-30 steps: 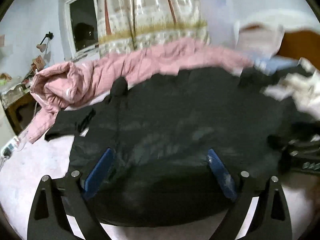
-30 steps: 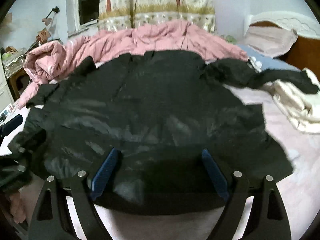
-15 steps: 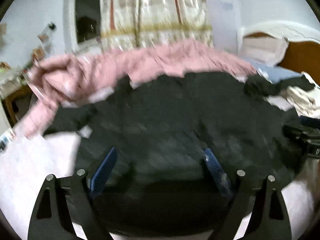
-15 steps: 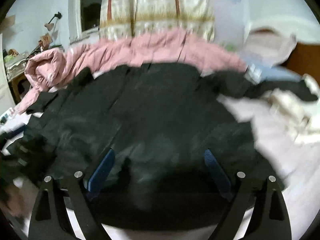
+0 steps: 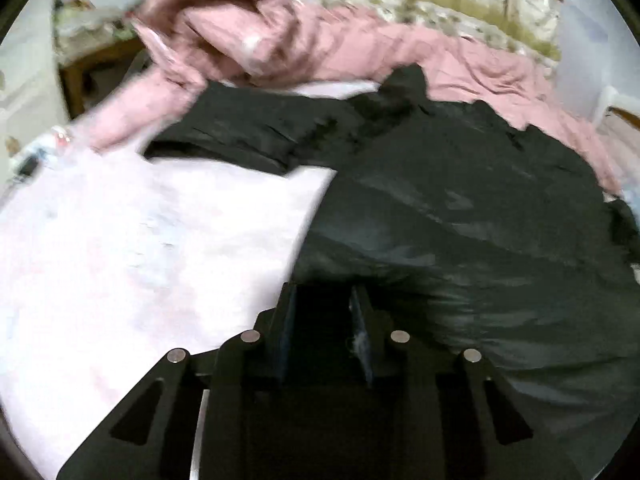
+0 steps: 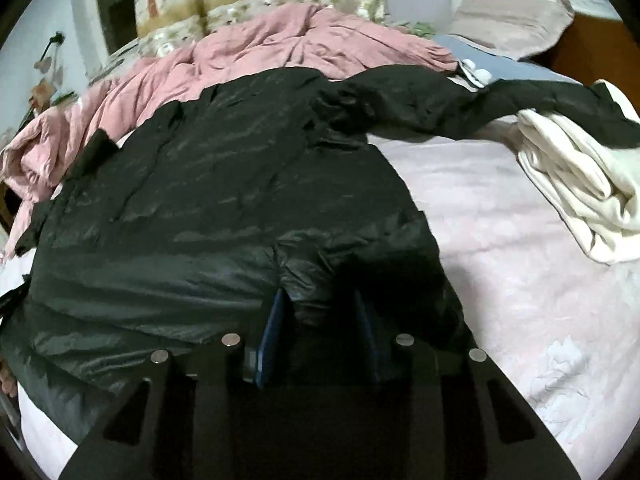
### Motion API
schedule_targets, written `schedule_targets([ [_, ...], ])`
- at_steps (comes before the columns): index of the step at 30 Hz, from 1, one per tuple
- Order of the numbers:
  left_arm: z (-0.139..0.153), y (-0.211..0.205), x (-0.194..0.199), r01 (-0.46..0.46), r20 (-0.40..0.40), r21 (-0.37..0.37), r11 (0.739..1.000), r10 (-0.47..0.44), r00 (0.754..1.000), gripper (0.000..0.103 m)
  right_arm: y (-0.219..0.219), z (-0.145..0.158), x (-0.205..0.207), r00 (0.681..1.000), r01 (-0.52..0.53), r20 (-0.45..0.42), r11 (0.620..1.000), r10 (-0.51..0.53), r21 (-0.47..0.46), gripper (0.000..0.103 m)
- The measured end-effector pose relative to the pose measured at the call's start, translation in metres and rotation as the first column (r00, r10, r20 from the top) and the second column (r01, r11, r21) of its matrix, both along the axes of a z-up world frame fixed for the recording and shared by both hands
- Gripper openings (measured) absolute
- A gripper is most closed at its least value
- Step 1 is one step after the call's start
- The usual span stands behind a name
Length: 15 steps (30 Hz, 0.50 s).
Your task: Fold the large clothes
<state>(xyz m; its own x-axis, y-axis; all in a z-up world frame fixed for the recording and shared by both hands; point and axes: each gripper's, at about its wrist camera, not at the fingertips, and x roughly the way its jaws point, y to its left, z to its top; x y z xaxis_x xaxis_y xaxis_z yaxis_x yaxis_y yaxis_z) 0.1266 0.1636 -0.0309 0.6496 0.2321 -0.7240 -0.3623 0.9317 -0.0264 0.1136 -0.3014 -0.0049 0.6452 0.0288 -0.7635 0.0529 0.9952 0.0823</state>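
A large black puffer jacket (image 5: pixel 460 200) lies spread flat on a pale pink bed sheet (image 5: pixel 140 240). In the left wrist view its left sleeve (image 5: pixel 240 132) reaches out towards the pink quilt. My left gripper (image 5: pixel 322 292) sits at the hem's left corner, its jaws closing with dark fabric between them. In the right wrist view the jacket (image 6: pixel 224 184) fills the middle and its right sleeve (image 6: pixel 440 96) stretches right. My right gripper (image 6: pixel 318 300) is at the hem's right part. Its jaws are closing on a puckered fold of the hem.
A crumpled pink quilt (image 6: pixel 296 40) lies along the bed's far side behind the jacket. A cream garment (image 6: pixel 580 184) is heaped at the right, beside bare sheet (image 6: pixel 500 220). A pillow (image 6: pixel 512 28) leans on a wooden headboard (image 6: pixel 592 52). A wooden table (image 5: pixel 92 64) stands off the bed's far left.
Both grippers slid outward along the hem, the left one leftward and rolling, the right one rightward. Both pairs of jaws went from wide apart to narrow, pinching hem fabric.
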Motion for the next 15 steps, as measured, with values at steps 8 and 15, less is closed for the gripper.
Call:
schedule_targets([
  [8,0.000,0.009,-0.015,-0.043,0.019,0.001,0.999,0.043,0.999,0.026,-0.008,0.019,-0.018,0.993,0.059,0.103,0.998,-0.056,-0.024,0.038],
  [15,0.047,-0.012,-0.058,0.111,0.168,-0.038,0.993,-0.103,0.980,0.028,-0.005,0.067,-0.065,0.966,0.053,0.255,0.997,-0.035,-0.063,0.055],
])
